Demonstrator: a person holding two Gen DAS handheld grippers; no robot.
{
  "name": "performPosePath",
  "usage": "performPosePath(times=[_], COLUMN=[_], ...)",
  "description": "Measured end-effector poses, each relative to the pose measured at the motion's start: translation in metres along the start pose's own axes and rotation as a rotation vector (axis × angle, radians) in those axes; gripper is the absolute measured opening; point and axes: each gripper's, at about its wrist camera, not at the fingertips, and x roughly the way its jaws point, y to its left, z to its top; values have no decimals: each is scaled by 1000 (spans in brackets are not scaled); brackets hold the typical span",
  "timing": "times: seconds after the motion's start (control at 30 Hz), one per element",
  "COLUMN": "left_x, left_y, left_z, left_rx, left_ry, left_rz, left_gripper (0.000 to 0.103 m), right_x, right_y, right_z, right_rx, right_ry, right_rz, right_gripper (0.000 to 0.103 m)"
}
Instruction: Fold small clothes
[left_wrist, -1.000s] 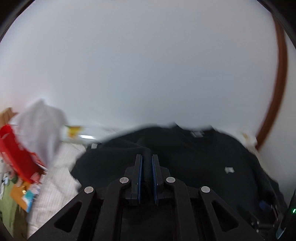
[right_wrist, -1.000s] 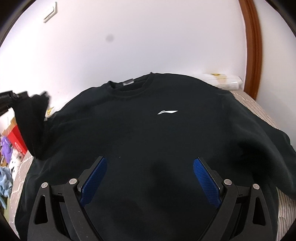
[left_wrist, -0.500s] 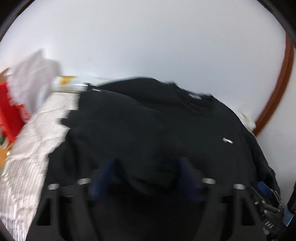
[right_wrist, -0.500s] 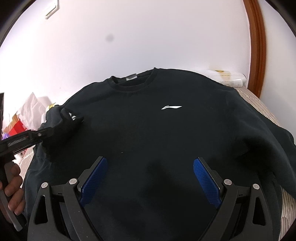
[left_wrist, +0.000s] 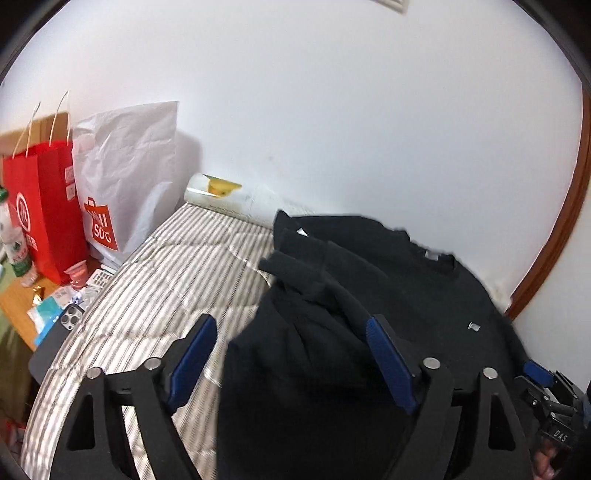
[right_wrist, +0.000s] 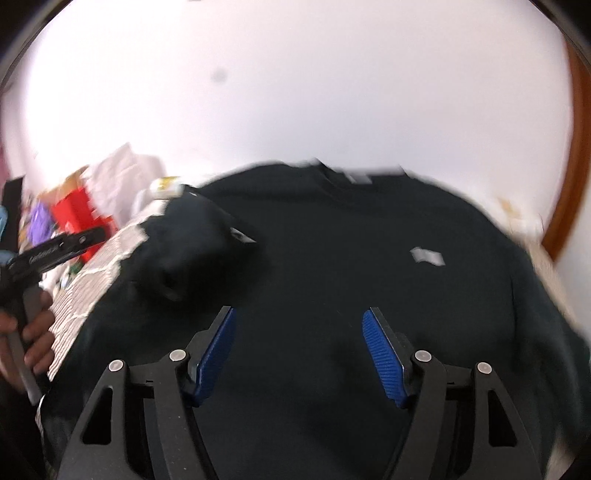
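A black sweatshirt (left_wrist: 399, 295) with a small white chest logo (right_wrist: 426, 255) lies front up on a striped bed (left_wrist: 166, 280). Its left sleeve (left_wrist: 306, 258) is folded in over the body. My left gripper (left_wrist: 291, 321) hovers over the sweatshirt's left edge with its jaws opening and nothing pressed between the pads. It also shows at the left in the right wrist view (right_wrist: 55, 251), held by a hand. My right gripper (right_wrist: 299, 313) hangs above the lower chest with its jaws closing, and the cloth lies below them untouched. That view is blurred.
A red paper bag (left_wrist: 44, 206) and a white shopping bag (left_wrist: 122, 177) stand left of the bed by a cluttered desk (left_wrist: 22, 306). A phone (left_wrist: 72, 317) lies at the bed's edge. A white roll (left_wrist: 229, 199) rests against the wall. A wooden frame (left_wrist: 554, 229) curves on the right.
My left gripper opened, let go of the sleeve, which now lies on the body, and drew back to the left. My right gripper's jaws narrowed and it shifted over the chest.
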Motion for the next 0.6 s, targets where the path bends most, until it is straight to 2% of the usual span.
performPosePath(times=[0.1,0.2,0.33,0.47,0.6], left_x=[9,17,19,23,25], left_y=[17,40,63,79,81], left_z=[-1,-5,-5,-5,-7], left_rx=[-17,-66,-143,-203,-211], left_ry=[-3,30,45,66,78], left_rz=[61,107,106,119,113], left_gripper=[84,84,84,84,84], right_x=[-2,17,61,108,150], right_y=[33,68,107,129,146], right_z=[19,35,44,52,60], right_rx=[-71,-123,-192,-222,-210], right_ry=[-33,-26,-8,51,100], right_rz=[44,87,85,77,73], right_gripper=[70,70,70,70,69])
